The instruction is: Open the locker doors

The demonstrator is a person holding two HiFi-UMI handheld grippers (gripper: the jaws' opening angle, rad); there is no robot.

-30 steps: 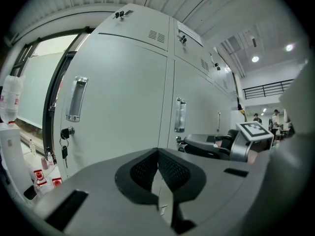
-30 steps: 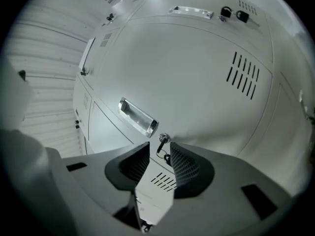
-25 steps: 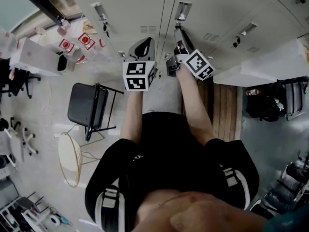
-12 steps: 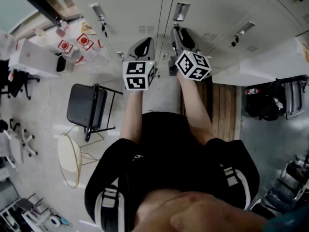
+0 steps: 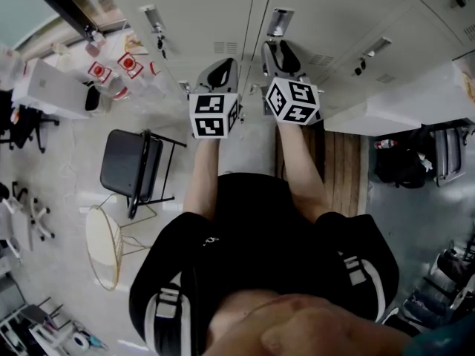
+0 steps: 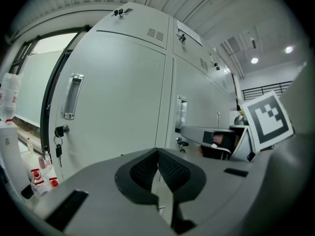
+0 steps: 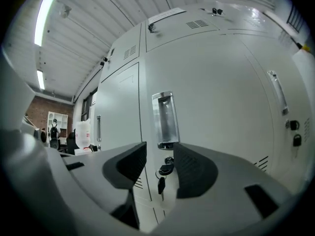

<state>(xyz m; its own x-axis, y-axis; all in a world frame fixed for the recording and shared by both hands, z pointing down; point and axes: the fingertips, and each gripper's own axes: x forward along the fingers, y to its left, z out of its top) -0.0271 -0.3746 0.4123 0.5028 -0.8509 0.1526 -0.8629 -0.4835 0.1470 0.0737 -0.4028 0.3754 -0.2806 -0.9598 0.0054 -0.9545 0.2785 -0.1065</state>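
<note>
Grey lockers [image 5: 200, 13] fill the top of the head view, all doors closed. My right gripper [image 5: 272, 52] is level just below a recessed metal handle [image 5: 280, 19] [image 7: 165, 118]. Its jaws have just been opening and now stand wide apart [image 7: 160, 168]. The lock with its key and hanging keys [image 7: 164, 171] shows in the gap, and the pads do not press on it. My left gripper [image 5: 220, 71] [image 6: 157, 152] is shut on nothing and faces the neighbouring door, whose handle [image 6: 72, 96] and keys [image 6: 58, 140] sit to the left.
On the floor at left stand a black folding chair [image 5: 133, 162] and a round wire stool [image 5: 102, 245]. Bottles with red labels [image 5: 122, 64] stand by the left locker. A wooden bench [image 5: 345, 162] and a white table top [image 5: 393, 102] are at right.
The right gripper has rolled about its own line, turning its marker cube upright, and risen slightly towards the handle. Its jaws have come away from the key. The left gripper has not moved.
</note>
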